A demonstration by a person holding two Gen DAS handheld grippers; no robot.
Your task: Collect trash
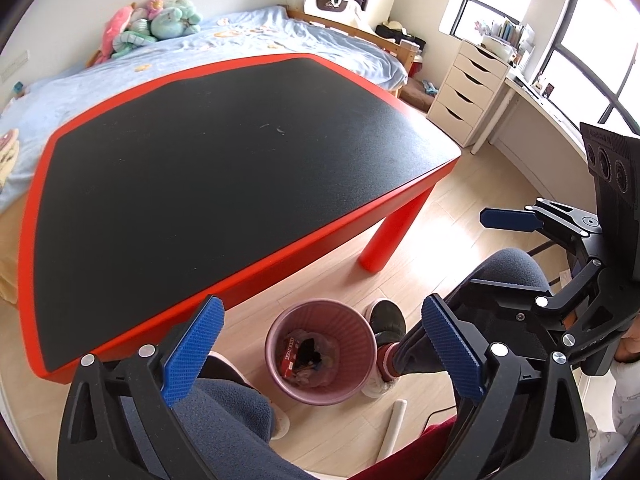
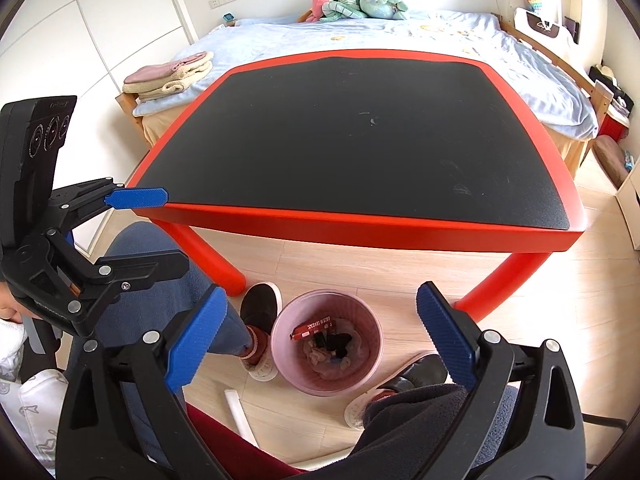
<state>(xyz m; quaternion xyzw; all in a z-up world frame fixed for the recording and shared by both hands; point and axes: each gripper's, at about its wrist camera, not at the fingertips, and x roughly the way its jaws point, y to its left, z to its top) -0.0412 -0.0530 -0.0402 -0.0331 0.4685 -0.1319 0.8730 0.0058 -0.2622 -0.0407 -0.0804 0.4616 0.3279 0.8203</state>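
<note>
A pink ribbed trash bin stands on the wood floor below the table's near edge, between the person's feet; it also shows in the right wrist view. It holds crumpled wrappers, a dark item and a red box. My left gripper is open and empty, held above the bin. My right gripper is open and empty, also above the bin. Each gripper shows at the side of the other's view: the right one, the left one. The red table's black top shows no trash.
The red table legs stand near the bin. The person's knees and slippered feet flank it. A white tube lies on the floor. A bed with plush toys is behind the table, white drawers to the right.
</note>
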